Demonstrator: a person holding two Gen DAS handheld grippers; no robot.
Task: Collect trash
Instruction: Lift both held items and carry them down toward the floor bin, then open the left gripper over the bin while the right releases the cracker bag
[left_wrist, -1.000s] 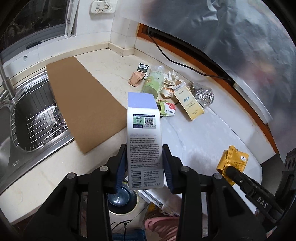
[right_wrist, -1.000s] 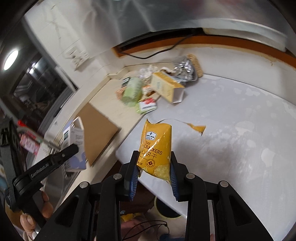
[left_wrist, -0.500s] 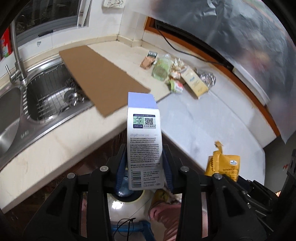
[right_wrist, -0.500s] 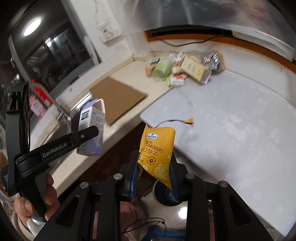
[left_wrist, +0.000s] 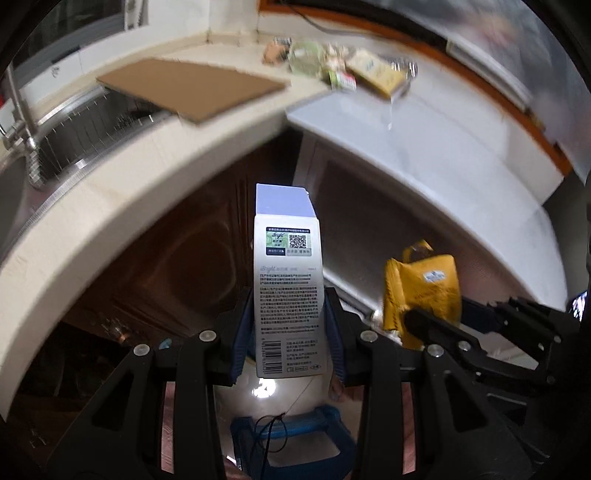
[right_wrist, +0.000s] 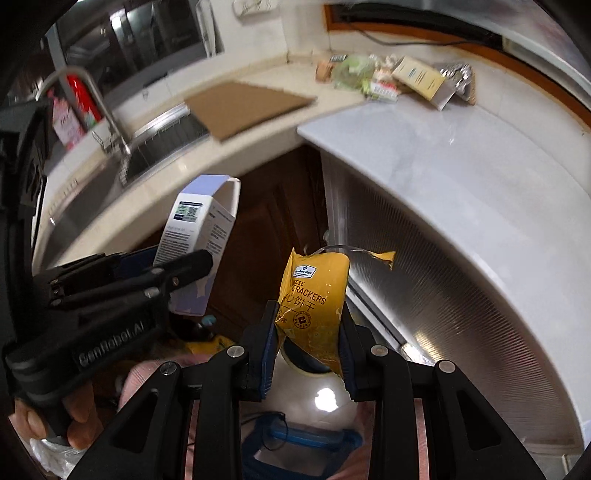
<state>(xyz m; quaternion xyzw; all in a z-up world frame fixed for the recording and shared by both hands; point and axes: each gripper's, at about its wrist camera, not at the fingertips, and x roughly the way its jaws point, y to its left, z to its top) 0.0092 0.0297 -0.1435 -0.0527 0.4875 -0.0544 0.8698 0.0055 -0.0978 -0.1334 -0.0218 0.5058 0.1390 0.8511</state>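
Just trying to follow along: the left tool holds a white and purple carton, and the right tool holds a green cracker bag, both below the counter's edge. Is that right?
Not quite: the cracker bag in the right tool is yellow, not green, as the right wrist view shows. The rest holds: the left tool grips the white and purple carton, and both sit below the counter's edge.

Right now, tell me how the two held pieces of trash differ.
The carton is a rigid white-and-lilac box; the cracker bag is a soft, crumpled yellow pouch, torn open. The left gripper clamps the carton, the right gripper the bag. Both hang below the countertop.
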